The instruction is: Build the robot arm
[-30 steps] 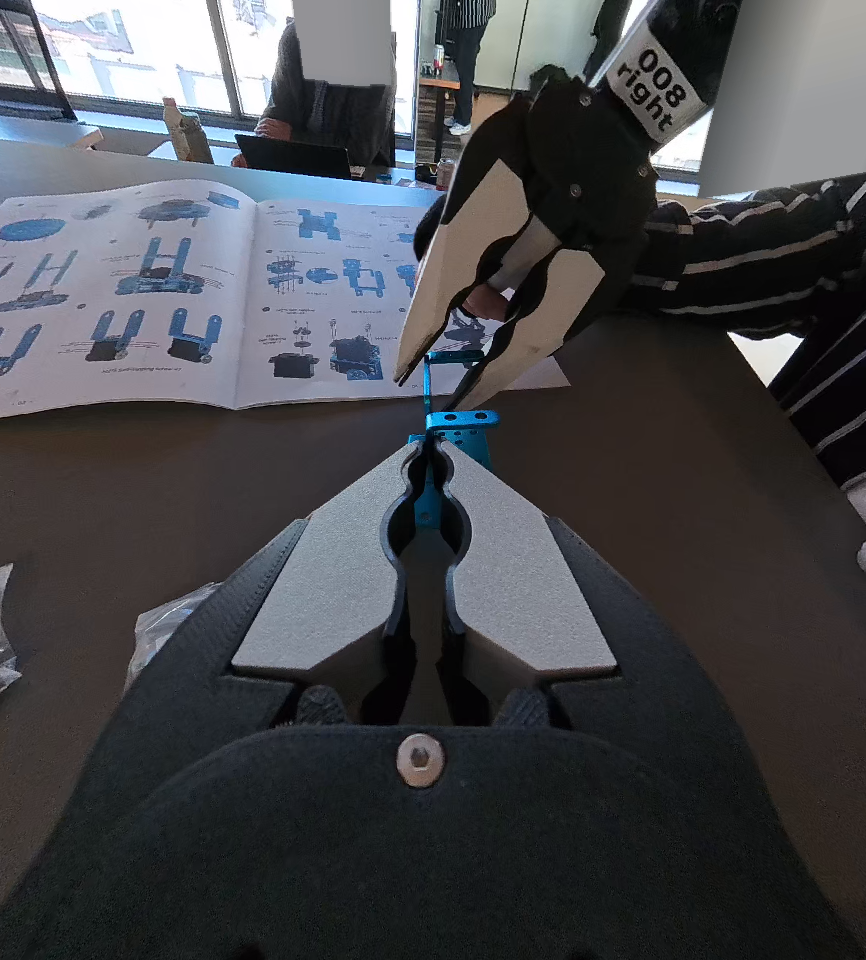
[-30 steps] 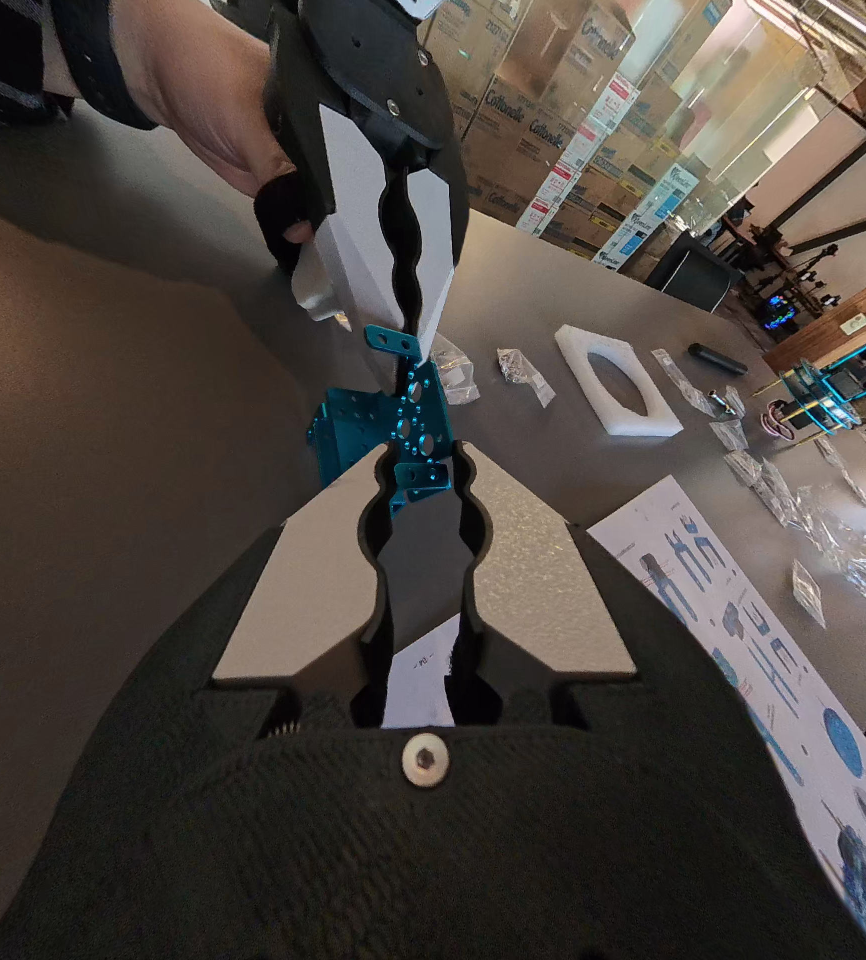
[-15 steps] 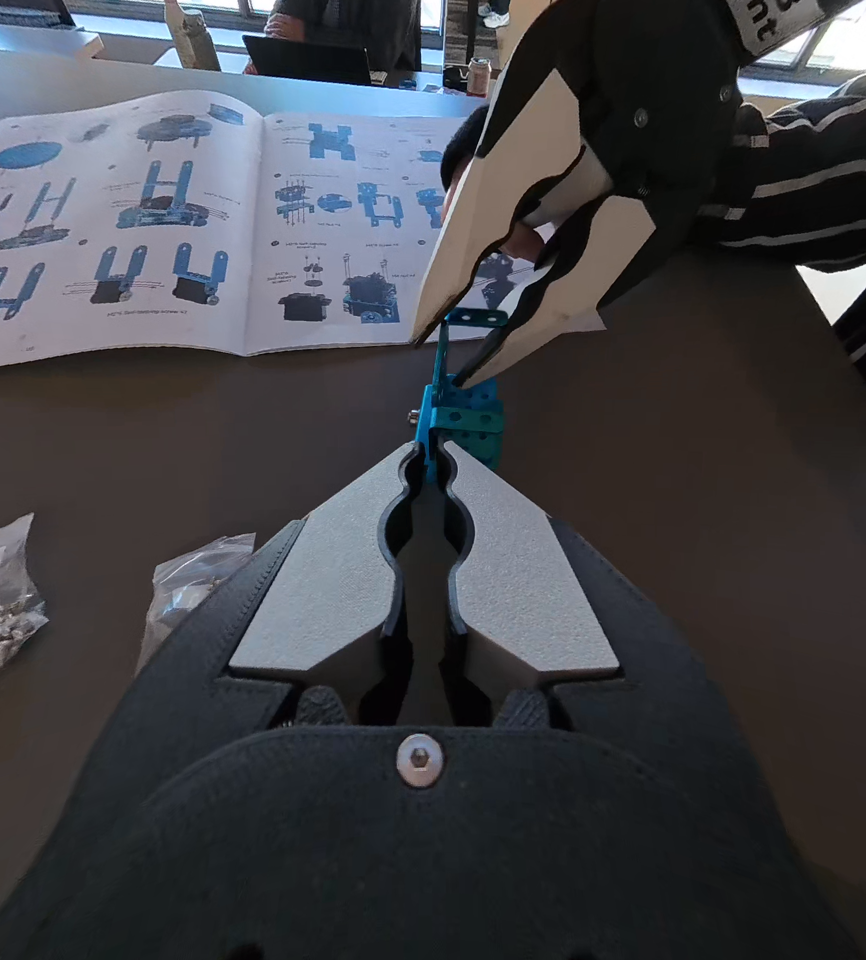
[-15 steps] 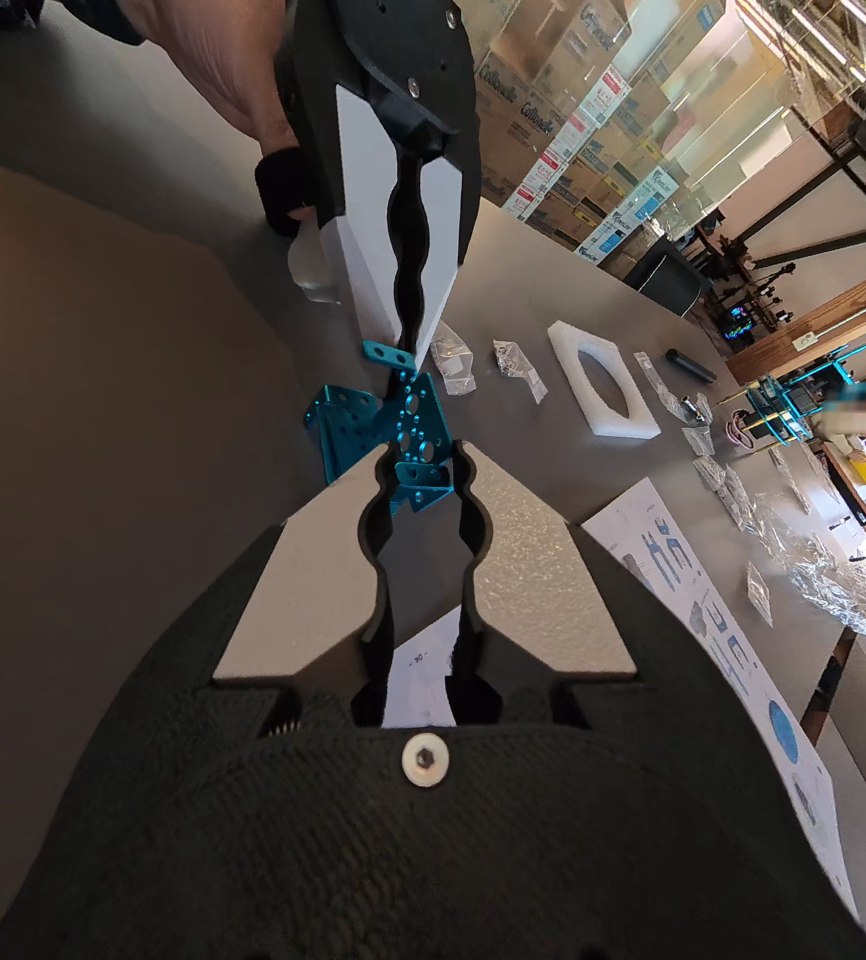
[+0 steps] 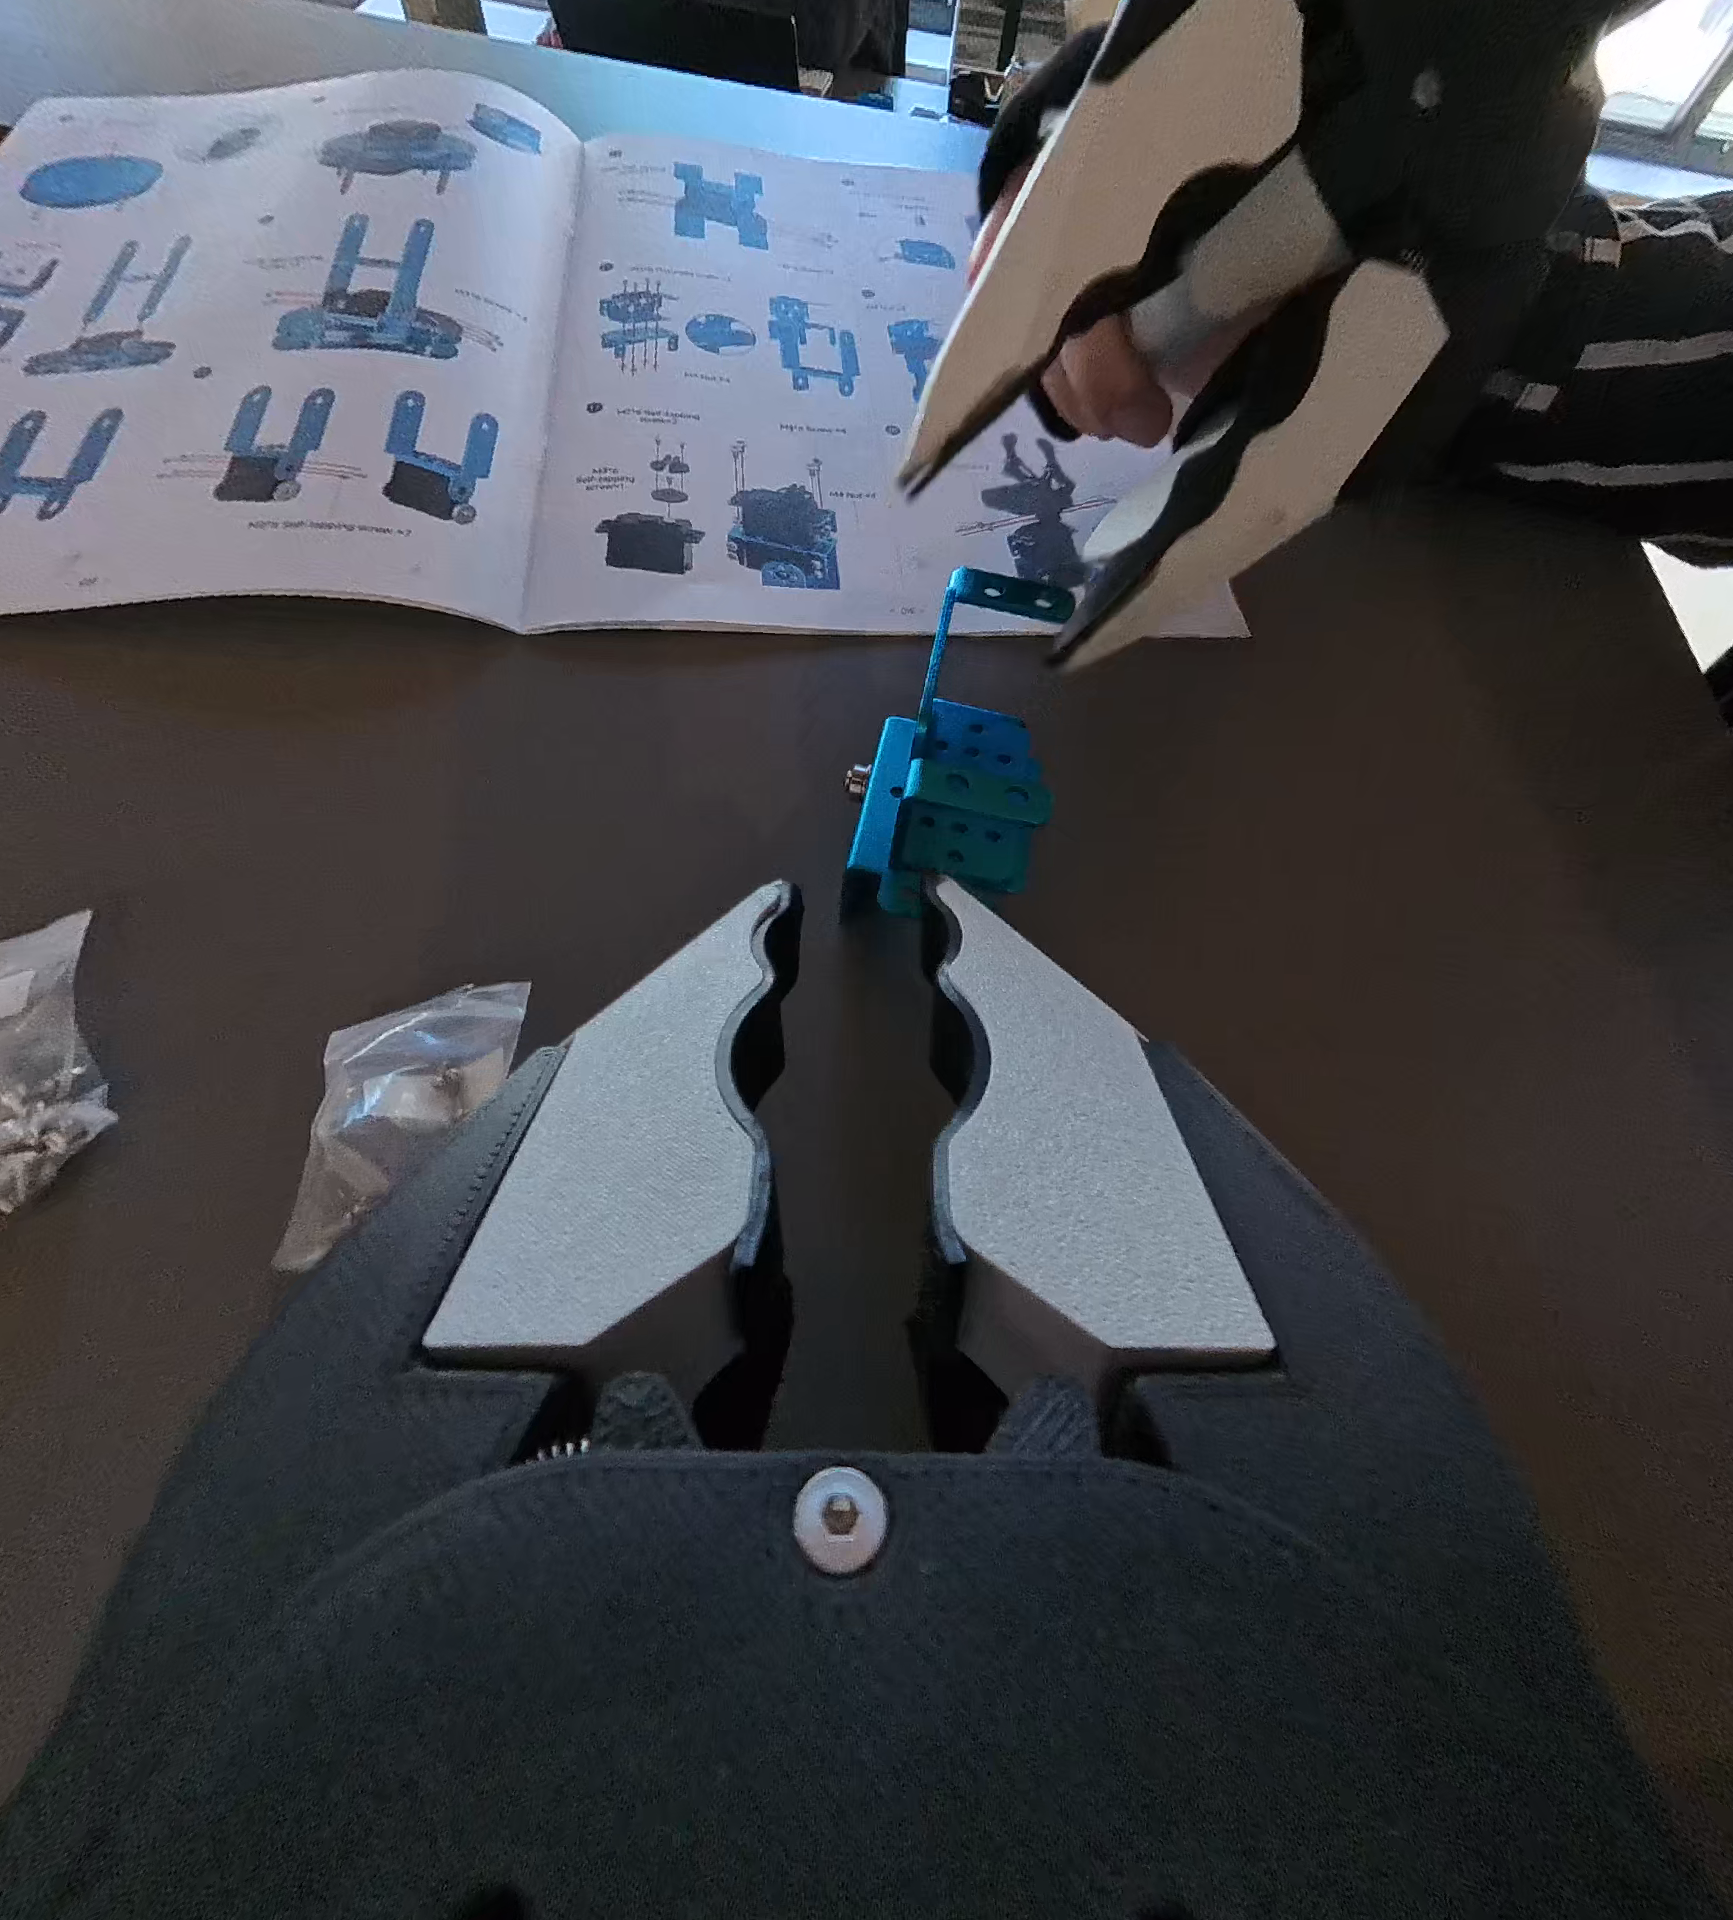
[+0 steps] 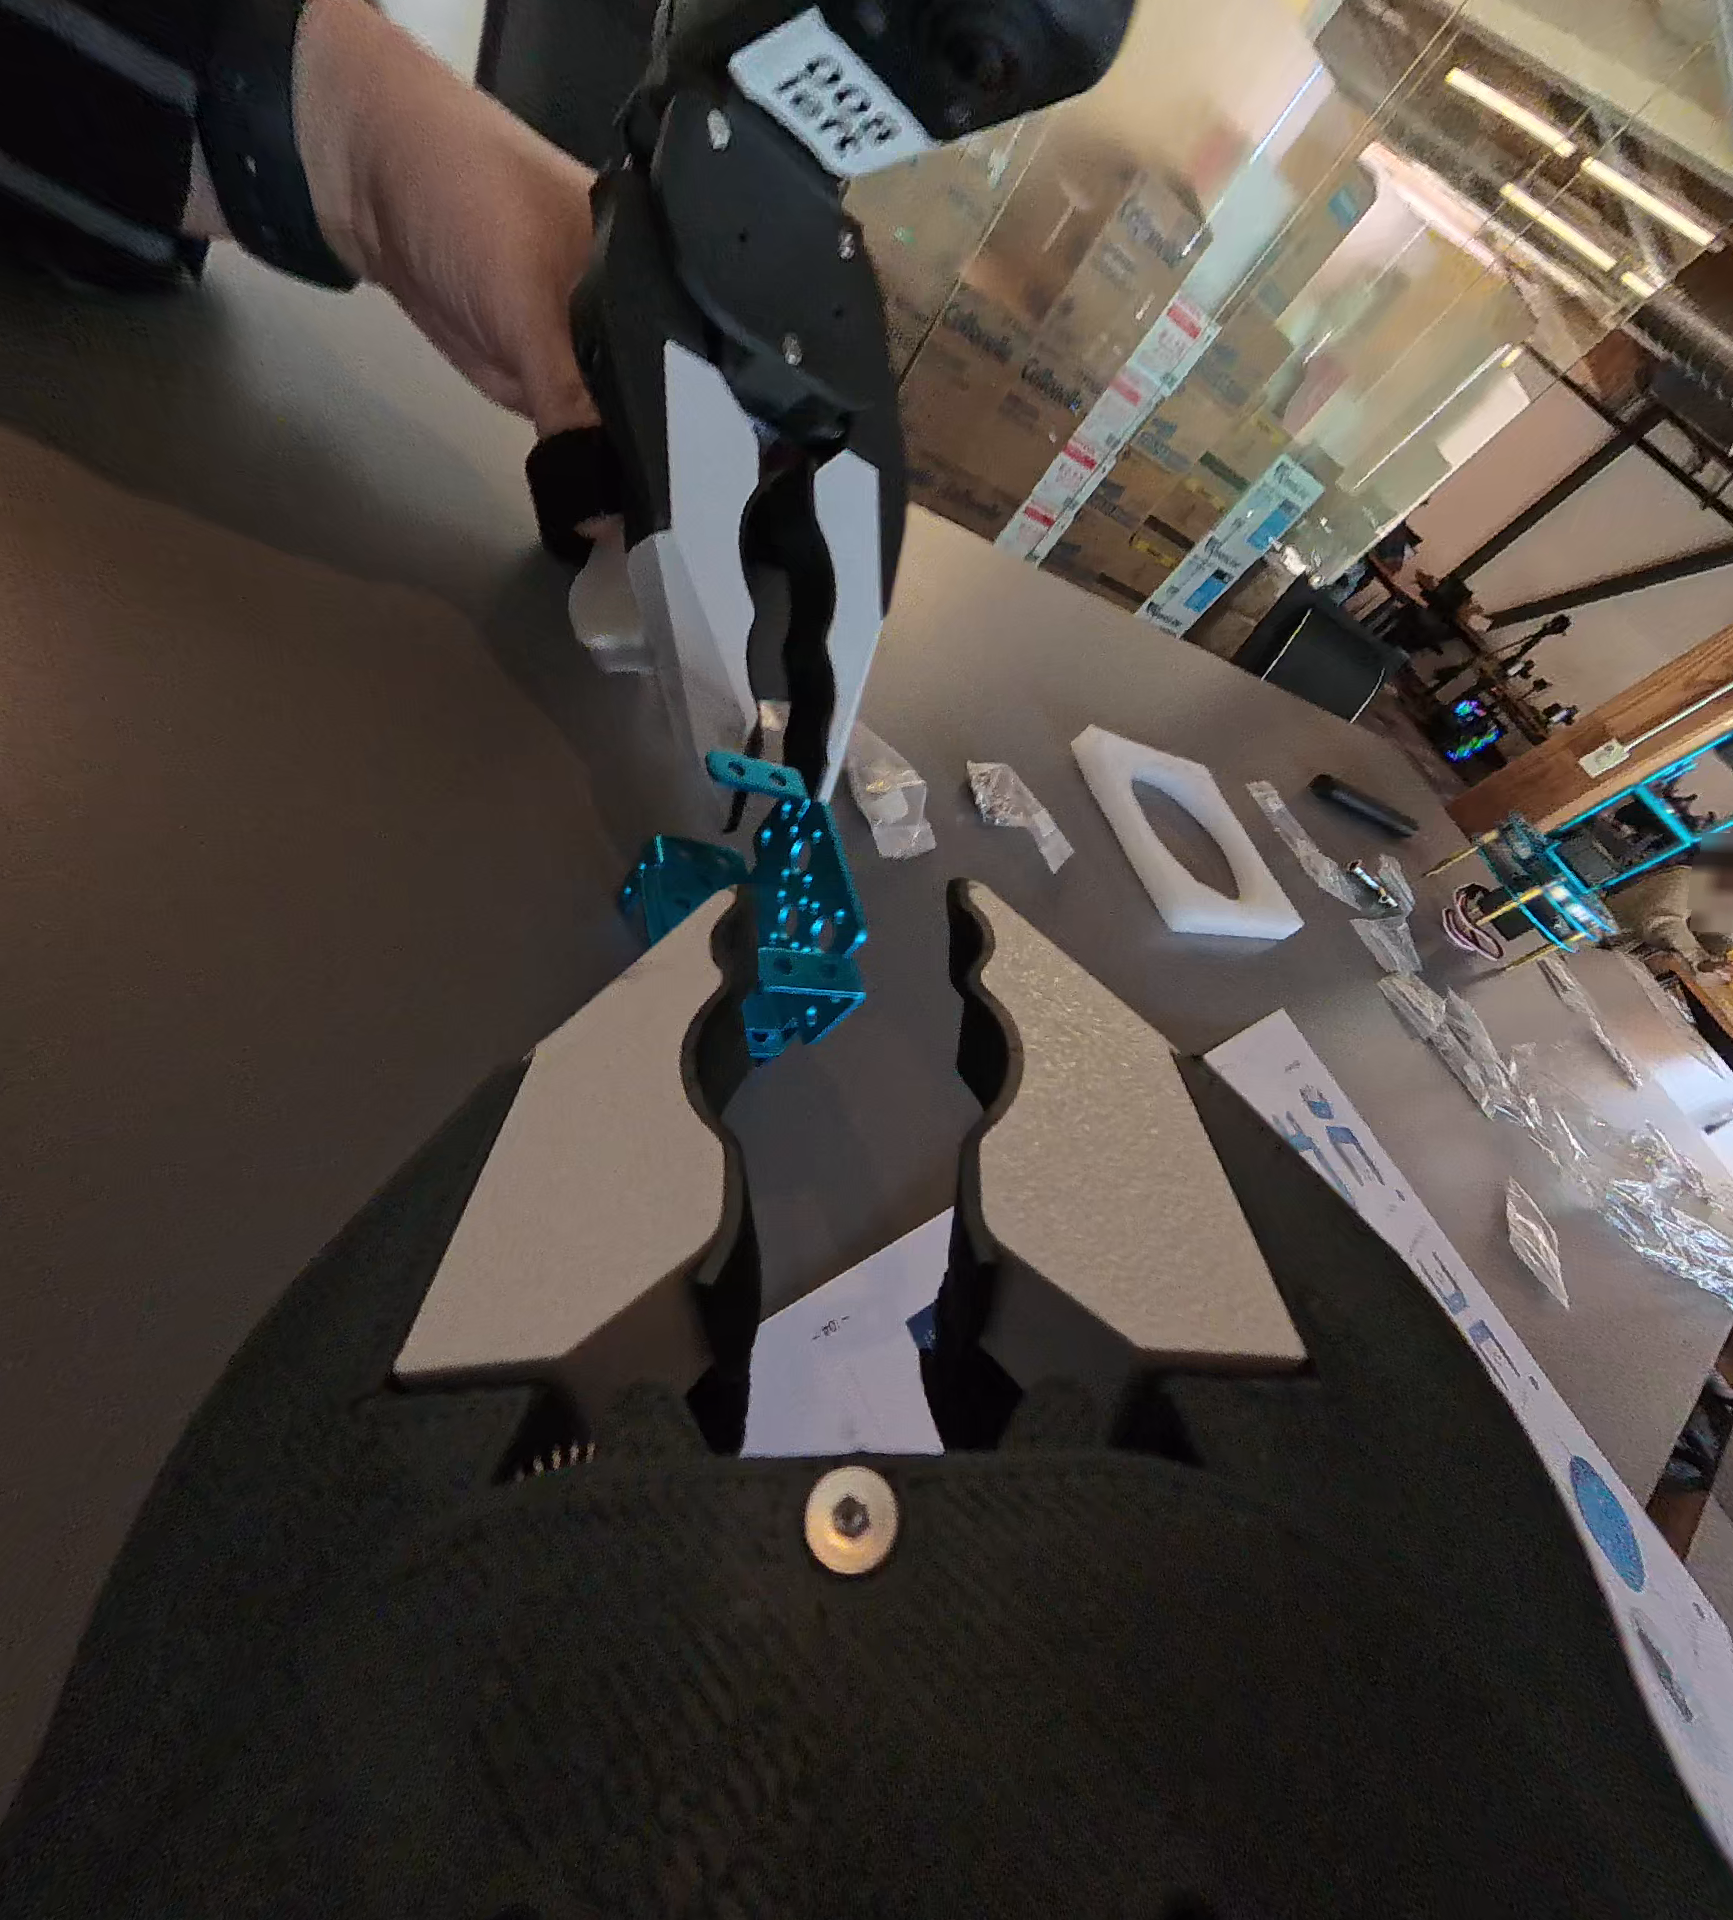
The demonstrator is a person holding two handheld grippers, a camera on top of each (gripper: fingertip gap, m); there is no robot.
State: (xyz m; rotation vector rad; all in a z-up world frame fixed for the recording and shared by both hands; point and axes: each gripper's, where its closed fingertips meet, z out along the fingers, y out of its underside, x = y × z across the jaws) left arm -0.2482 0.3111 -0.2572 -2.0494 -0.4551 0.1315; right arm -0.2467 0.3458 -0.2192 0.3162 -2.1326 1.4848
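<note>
Both grippers have their fingers spread, gripping nothing. The left gripper [image 5: 862,904] sits just behind the blue perforated bracket assembly [image 5: 950,805] on the dark table [image 5: 426,790]; the right gripper [image 6: 846,904] flanks its far end.

A dark brown table [image 5: 322,790] spreads beneath the fingers; ahead of them (right wrist view) glass partitions [image 6: 1309,343] front stacked cardboard boxes [image 6: 1101,416].
</note>
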